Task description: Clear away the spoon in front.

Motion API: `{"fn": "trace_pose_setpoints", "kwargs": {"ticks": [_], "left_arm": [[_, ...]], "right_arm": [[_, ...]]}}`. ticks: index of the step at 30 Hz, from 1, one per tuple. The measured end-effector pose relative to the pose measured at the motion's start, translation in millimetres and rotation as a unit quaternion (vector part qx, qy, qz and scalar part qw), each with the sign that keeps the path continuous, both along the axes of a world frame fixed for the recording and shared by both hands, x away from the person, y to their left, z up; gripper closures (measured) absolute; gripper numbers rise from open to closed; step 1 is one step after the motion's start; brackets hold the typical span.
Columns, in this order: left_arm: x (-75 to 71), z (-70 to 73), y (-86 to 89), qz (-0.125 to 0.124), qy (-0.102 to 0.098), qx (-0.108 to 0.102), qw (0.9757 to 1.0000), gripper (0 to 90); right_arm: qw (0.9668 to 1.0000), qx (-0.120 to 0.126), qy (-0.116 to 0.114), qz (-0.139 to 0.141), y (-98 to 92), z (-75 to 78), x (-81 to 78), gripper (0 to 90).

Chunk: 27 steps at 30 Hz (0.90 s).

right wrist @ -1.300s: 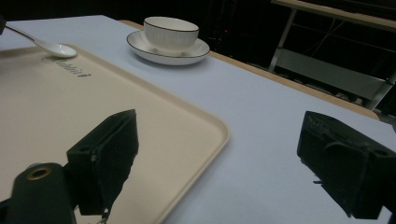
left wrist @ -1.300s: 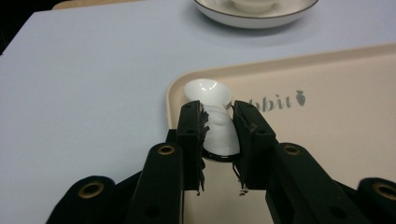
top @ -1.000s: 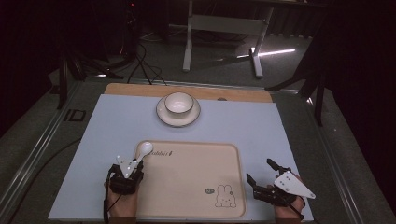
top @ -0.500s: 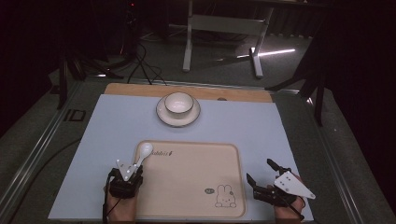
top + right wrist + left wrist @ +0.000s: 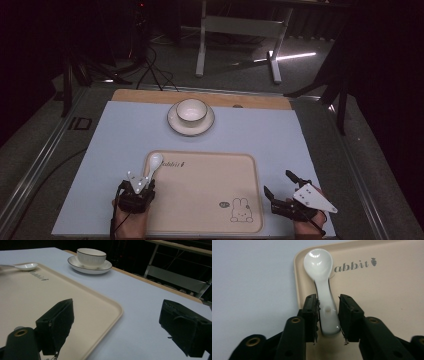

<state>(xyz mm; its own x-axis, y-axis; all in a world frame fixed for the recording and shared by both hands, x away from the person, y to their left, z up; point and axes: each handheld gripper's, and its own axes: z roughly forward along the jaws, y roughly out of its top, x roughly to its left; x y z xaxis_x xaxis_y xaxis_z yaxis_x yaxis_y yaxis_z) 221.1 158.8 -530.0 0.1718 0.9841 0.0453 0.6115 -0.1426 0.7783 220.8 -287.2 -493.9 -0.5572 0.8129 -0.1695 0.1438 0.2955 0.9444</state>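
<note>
A pale blue mat (image 5: 125, 145) covers the table. On its near half lies a beige tray (image 5: 210, 200) with a rabbit drawing (image 5: 241, 210) at its near right corner. Farther back, well apart from the tray, a bowl (image 5: 191, 110) sits on a saucer (image 5: 175, 125). The right gripper (image 5: 282, 192) rests just right of the tray, jaws wide with nothing between them. The left gripper (image 5: 327, 315) sits at the tray's near left edge; its jaws have just been opening and now stand narrowly apart on either side of the handle of the white spoon (image 5: 322, 282), a small gap showing at the right pad. The spoon lies along the tray's left rim, its scoop in the far left corner.
</note>
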Motion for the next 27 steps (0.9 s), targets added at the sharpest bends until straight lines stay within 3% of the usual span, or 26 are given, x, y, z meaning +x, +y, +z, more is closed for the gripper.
{"fn": "trace_pose_setpoints", "kwargs": {"ticks": [6,10,18,25,27], "left_arm": [[0.0,0.6,-0.1,-0.002,0.001,0.001,1.0,60.6],[-0.4,3.9,1.6,-0.002,-0.009,-0.002,1.0,56.7],[-1.2,21.7,7.8,0.003,-0.04,-0.009,0.9992,47.2],[1.5,32.8,8.6,-0.009,-0.051,-0.01,0.9986,41.3],[3.1,44.7,9.7,-0.022,-0.068,-0.011,0.9974,38.3]], "right_arm": [[1.0,0.0,-0.001,-0.001,-0.3,0.0,-0.1,12.3],[1.0,0.0,0.0,0.0,-0.2,0.0,-0.1,12.2],[1.0,-0.003,0.001,0.003,0.6,-0.5,0.3,12.2],[1.0,-0.004,0.001,0.002,0.1,-0.4,0.3,12.3],[1.0,-0.004,0.002,0.003,0.3,-0.5,0.2,12.2]]}}
